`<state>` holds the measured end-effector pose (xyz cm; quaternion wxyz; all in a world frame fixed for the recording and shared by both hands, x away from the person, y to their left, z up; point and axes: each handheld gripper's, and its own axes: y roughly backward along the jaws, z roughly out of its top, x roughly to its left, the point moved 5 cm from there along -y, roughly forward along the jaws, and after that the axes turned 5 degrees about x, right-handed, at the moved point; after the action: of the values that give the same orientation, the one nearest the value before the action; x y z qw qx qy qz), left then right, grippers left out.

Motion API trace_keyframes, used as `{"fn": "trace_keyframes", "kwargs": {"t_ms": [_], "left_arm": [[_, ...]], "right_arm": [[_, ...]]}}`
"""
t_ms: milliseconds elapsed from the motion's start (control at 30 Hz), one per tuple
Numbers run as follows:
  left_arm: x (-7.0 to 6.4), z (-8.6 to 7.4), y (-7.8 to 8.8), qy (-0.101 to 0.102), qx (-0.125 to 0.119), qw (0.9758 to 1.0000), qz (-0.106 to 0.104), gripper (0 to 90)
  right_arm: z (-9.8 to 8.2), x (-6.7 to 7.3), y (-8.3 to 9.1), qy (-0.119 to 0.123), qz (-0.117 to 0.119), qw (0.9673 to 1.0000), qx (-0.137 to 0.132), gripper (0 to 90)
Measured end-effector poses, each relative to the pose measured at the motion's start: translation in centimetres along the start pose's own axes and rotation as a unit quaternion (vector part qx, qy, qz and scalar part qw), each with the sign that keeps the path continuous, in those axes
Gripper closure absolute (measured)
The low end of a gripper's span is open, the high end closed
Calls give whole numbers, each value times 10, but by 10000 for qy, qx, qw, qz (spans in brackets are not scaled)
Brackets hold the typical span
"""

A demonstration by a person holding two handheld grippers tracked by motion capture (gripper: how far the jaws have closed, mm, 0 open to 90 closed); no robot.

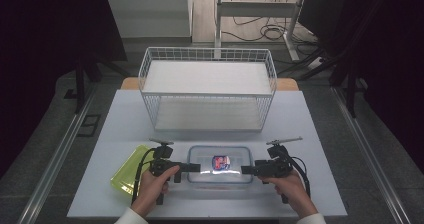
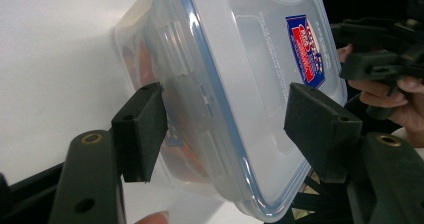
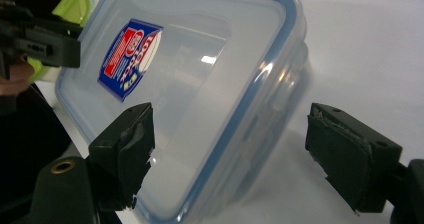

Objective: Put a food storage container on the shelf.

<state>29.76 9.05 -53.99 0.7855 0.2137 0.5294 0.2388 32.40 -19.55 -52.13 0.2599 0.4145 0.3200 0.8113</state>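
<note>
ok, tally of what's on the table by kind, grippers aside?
Clear lidded container: 1
Yellow-green lid or tray: 1
White wire rack: 1
Total: 3

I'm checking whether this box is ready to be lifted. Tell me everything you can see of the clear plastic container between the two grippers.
The container is a rectangular box of clear plastic, its lid on, rimmed by a blue seal and bearing a red, white and blue label. Something orange shows through one wall. It rests flat on the table, before the wire rack. The left gripper and right gripper straddle its short ends, jaws open on either side of each edge.
</note>
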Motion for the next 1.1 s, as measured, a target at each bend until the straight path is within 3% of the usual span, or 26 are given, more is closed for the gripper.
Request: {"fn": "trace_keyframes", "kwargs": {"t_ms": [67, 100, 133, 333, 533, 633, 733, 967, 1100], "left_arm": [[0, 0, 1, 6, -4, 10000, -23, 347], [0, 0, 1, 6, -4, 10000, -23, 350], [0, 0, 2, 14, -24, 10000, -49, 354], [0, 0, 2, 34, -53, 9999, -86, 364], [0, 1, 3, 30, -65, 9999, -134, 377], [1, 1, 3, 35, -56, 9999, -139, 376], [1, 1, 2, 20, -71, 9998, -160, 377], [1, 1, 4, -15, -95, 9998, -151, 405], [0, 0, 9, -46, -151, 9997, -188, 429]], "right_arm": [[2, -2, -8, -222, 332, 9992, -4, 197], [2, -2, -8, -222, 332, 9992, -4, 197], [2, -2, -11, -336, 483, 9982, 70, 189], [1, -3, -11, -402, 554, 9976, 109, 188], [-1, -8, -11, -603, 810, 9947, 193, 200], [0, -9, -9, -643, 851, 9941, 175, 249], [-1, -13, -2, -774, 999, 9919, 94, 356], [-2, -14, 3, -855, 1086, 9904, 22, 418], [-3, -11, 6, -774, 1085, 9911, -17, 450]]}}
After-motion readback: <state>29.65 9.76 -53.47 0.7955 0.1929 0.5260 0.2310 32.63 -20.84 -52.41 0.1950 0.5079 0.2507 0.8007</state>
